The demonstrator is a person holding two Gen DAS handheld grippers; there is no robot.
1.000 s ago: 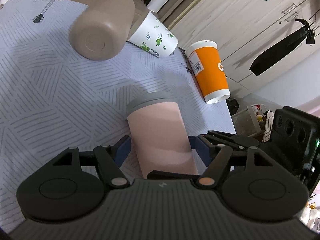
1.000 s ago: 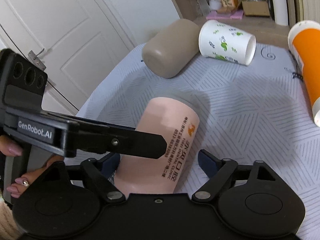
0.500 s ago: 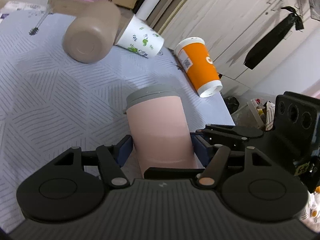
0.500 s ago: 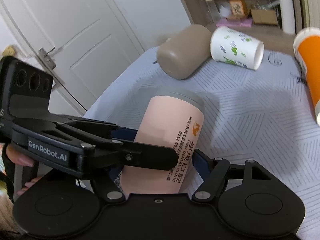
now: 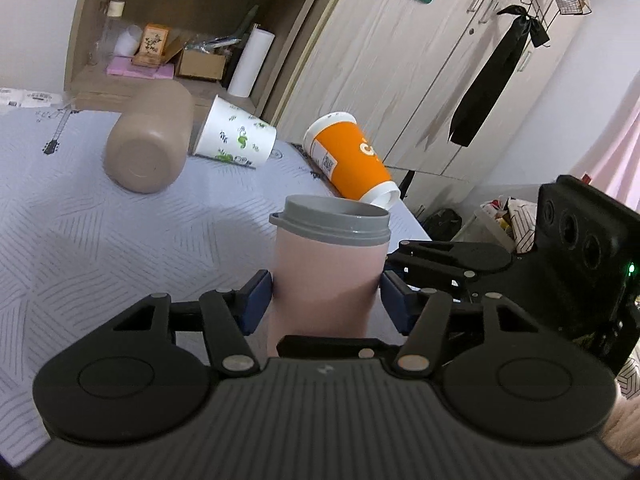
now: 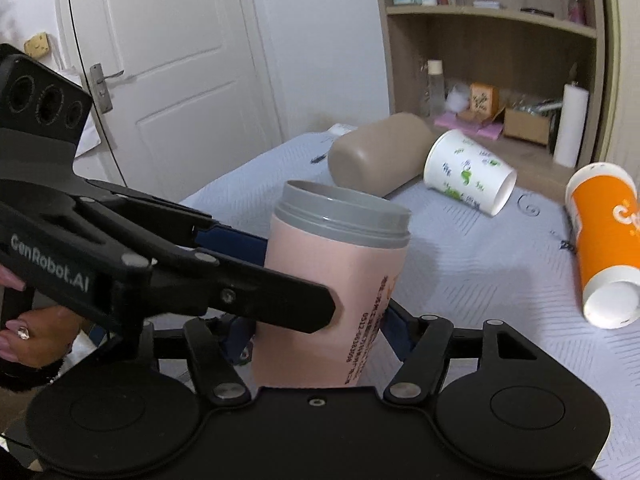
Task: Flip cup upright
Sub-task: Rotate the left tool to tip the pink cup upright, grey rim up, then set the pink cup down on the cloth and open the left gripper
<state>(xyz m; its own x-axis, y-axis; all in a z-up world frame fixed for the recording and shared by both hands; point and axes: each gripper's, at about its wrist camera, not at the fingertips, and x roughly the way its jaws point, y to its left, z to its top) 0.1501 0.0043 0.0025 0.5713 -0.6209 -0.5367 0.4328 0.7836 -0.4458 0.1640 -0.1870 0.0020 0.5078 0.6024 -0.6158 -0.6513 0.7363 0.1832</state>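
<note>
A pink cup (image 5: 326, 276) with a grey rim stands nearly upright, mouth up, on the pale patterned bedcover (image 5: 100, 240). My left gripper (image 5: 326, 304) is shut on its lower body, a blue pad on each side. My right gripper (image 6: 316, 332) is also shut on the pink cup (image 6: 336, 280), from a crossing angle. The left gripper's black finger crosses the cup in the right wrist view. The cup's base is hidden behind the gripper bodies.
A tan cup (image 5: 148, 140), a white leaf-print paper cup (image 5: 236, 136) and an orange cup (image 5: 352, 160) lie on their sides farther back on the bedcover. Wooden shelves (image 5: 180, 32) stand behind. A wardrobe (image 5: 420, 60) stands to the right, a white door (image 6: 160, 60) to the left.
The pink cup has swung from steeply tilted to nearly upright, held by both grippers. Both cameras pitched up, so the shelves and the door came into view.
</note>
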